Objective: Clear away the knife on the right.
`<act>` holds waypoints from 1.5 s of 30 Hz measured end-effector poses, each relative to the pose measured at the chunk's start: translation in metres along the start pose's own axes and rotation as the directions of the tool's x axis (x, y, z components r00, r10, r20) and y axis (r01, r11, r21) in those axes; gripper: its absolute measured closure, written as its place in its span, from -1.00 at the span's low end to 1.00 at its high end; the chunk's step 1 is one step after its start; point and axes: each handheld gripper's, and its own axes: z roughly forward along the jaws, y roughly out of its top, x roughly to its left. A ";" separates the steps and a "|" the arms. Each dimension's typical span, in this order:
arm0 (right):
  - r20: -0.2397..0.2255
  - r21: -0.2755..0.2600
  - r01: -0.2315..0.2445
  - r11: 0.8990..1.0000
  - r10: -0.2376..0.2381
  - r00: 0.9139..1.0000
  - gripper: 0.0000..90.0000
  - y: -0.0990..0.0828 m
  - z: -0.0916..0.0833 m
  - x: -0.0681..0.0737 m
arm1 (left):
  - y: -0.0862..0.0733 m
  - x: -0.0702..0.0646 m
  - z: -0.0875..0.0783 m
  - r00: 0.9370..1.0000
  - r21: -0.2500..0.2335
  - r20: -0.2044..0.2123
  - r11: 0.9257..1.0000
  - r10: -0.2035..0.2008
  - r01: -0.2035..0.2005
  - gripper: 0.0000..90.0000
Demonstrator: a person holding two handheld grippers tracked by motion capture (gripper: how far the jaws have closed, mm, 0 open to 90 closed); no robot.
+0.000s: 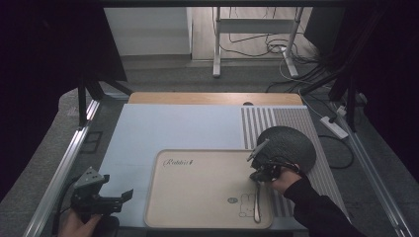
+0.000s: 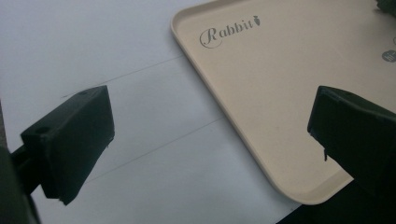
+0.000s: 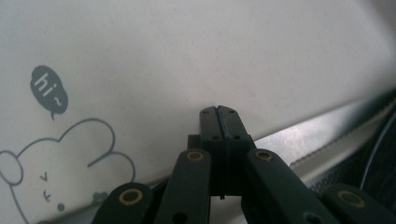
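Right gripper (image 1: 258, 174) clamped on the spoon (image 1: 257, 202) by tray's (image 1: 197, 158) right edge for placement; left gripper (image 1: 126, 195) released, parked off the left edge.

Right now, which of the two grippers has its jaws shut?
The right gripper, over the beige tray above the spoon; its jaws meet. The left gripper gapes wide.

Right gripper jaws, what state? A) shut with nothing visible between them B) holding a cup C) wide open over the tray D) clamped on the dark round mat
A: in the right gripper view the right gripper has its two jaws pressed flat together above the tray, with nothing to be seen between them.
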 end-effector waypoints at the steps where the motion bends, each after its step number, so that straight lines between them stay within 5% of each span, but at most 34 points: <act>1: -0.007 -0.002 -0.006 1.000 0.006 1.000 1.00 -0.002 -0.001 -0.001 | 0.000 0.000 0.000 1.000 0.000 0.000 1.000 0.001 -0.001 -0.96; 9: -0.021 -0.016 -0.014 1.000 0.014 1.000 0.98 -0.006 -0.002 -0.001 | 0.000 -0.001 0.000 1.000 0.001 -0.002 1.000 0.002 -0.002 -0.96; 16: -0.028 -0.138 -0.004 0.990 0.000 1.000 0.54 -0.001 -0.012 0.006 | 0.000 -0.001 0.000 1.000 0.002 -0.003 1.000 0.002 -0.002 -0.96; 21: -0.036 -0.148 -0.051 0.988 0.046 0.998 0.22 -0.002 -0.012 0.004 | 0.000 -0.001 0.000 1.000 0.002 -0.003 1.000 0.004 -0.004 -0.96; 30: 0.013 -0.174 -0.049 0.983 0.053 0.999 -0.36 -0.002 -0.020 0.010 | 0.000 -0.001 0.000 1.000 0.003 -0.002 1.000 0.009 -0.009 -0.95; 45: 0.027 -0.236 -0.073 0.969 0.082 0.996 -0.78 -0.014 -0.041 0.019 | 0.000 -0.001 0.000 1.000 0.003 0.002 1.000 0.014 -0.014 -0.94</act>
